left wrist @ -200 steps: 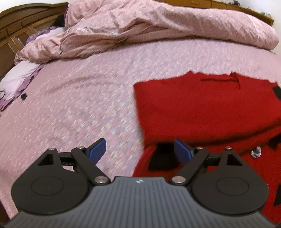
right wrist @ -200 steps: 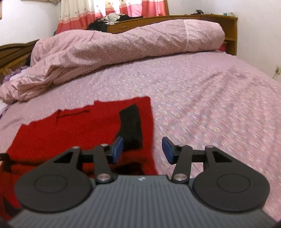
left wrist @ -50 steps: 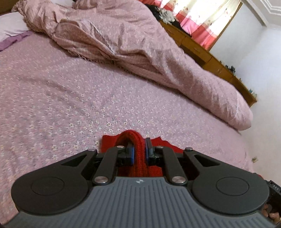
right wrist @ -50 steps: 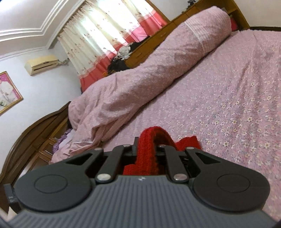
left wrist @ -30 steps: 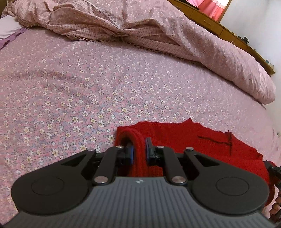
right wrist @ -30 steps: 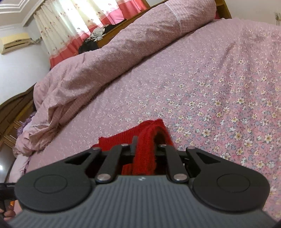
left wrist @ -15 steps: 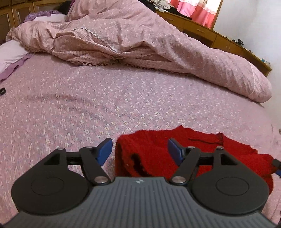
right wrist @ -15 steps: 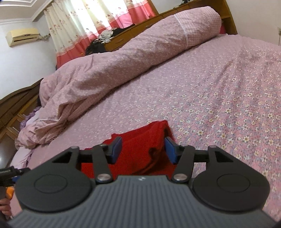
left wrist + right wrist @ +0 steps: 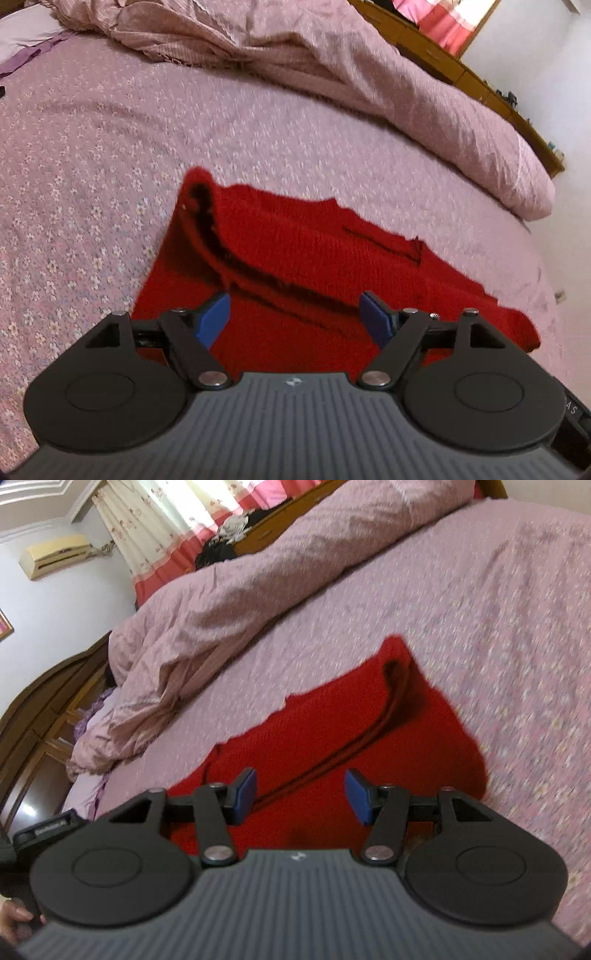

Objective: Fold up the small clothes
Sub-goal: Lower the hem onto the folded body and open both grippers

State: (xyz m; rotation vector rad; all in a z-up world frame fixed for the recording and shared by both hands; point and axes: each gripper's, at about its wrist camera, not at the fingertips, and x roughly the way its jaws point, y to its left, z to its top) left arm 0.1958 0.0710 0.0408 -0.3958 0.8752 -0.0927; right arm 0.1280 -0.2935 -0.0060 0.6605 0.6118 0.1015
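A bed [image 9: 110, 155] with a pink flowered sheet fills both views, and a rumpled pink quilt [image 9: 332, 66] lies along its far side. A red sweater [image 9: 314, 258] lies folded flat on the sheet, its doubled edges showing as dark seams. The left claw [image 9: 293, 319] hangs above the sweater, its jaws opening wide with nothing gripped. The right claw [image 9: 301, 795] hangs over the sweater's other end, jaws parted and empty.
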